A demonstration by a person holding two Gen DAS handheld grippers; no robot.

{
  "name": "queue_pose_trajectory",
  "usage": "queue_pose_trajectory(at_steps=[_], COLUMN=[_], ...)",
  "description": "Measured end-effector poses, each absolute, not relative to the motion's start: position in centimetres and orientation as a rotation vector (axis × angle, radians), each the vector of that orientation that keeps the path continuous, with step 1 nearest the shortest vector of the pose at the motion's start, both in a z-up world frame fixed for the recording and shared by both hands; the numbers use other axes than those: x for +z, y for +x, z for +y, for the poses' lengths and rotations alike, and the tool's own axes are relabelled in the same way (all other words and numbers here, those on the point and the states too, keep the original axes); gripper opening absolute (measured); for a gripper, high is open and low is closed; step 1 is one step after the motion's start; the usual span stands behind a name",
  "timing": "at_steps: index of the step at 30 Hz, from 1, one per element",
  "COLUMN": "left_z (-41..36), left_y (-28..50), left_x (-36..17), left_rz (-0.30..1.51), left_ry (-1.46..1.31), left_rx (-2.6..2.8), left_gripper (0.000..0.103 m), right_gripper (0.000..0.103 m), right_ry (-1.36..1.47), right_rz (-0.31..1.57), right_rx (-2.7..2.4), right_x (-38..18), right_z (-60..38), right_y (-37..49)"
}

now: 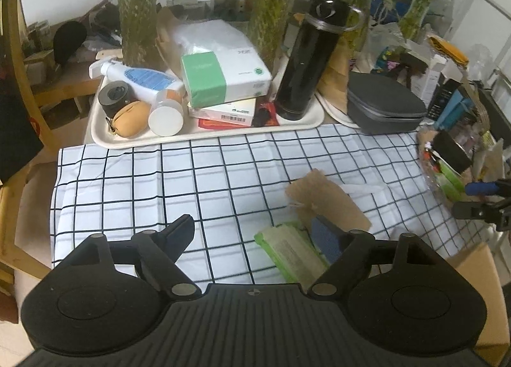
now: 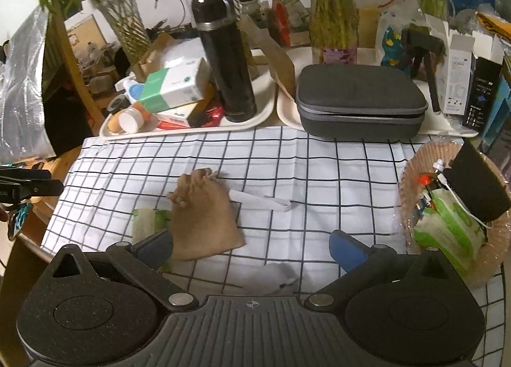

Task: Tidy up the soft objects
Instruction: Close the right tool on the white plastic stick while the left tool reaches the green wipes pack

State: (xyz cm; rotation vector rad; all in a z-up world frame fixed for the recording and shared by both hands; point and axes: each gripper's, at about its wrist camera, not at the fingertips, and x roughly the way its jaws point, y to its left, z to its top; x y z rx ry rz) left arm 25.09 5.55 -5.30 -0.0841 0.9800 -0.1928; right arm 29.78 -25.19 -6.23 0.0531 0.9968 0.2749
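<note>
The left tool (image 1: 254, 236) stands wide with nothing pressed between its fingers, over the checked cloth (image 1: 159, 181) on the desk. Just inside its right finger lies a green packet of tissues (image 1: 287, 252), and the brown drawstring pouch (image 1: 325, 201) rests partly on that packet, ahead and to the right of the tool. A white strip (image 1: 364, 189) pokes out from behind the pouch.

The right tool (image 2: 252, 247) also gapes wide and holds nothing. The same pouch (image 2: 204, 217) sits just inside its left finger, touching or nearly so; I cannot tell which. Something small and white (image 2: 278, 274) lies on the cloth close under the tool, too blurred to name. To its right stands a woven basket (image 2: 412, 175) already holding green packets and a dark object.

Beyond both tools, at the cloth's far edge, a tray (image 1: 105, 140) is crowded with a black flask (image 1: 303, 57), tissue boxes (image 1: 223, 79) and a spray bottle (image 1: 143, 76); a grey zip case (image 2: 361, 98) sits beside it, with plant vases behind
</note>
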Motion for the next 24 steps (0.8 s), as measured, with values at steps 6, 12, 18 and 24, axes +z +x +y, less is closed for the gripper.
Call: queue_pose_trajectory(at_steps=[6,12,18,24], left_z=[6.3,6.6,6.7,6.6], left_y=[27.3,28.3,28.9,29.9], left_x=[-7.5,-9.1,-10.3,-11.4], left_rz=[0.993,1.003,0.992,0.981], left_ry=[-0.106,-0.09,-0.07,-0.069], left_rx=[-0.187,-0.18,-0.198,-0.242], left_gripper=[0.081,0.081,0.081,0.081], right_gripper=[0.103,0.103,0.099,0.093], right_ry=[0.039,-0.01,-0.049,-0.139], right_rz=[1.025,1.023,1.014,1.004], right_rx=[0.248,0.266,0.336,0.392], right_x=[-8.6,-10.0,-11.4,-13.2], right_z=[-25.1,-24.4,-23.1,-21.3], right_y=[31.8,33.5,35.6,37.1])
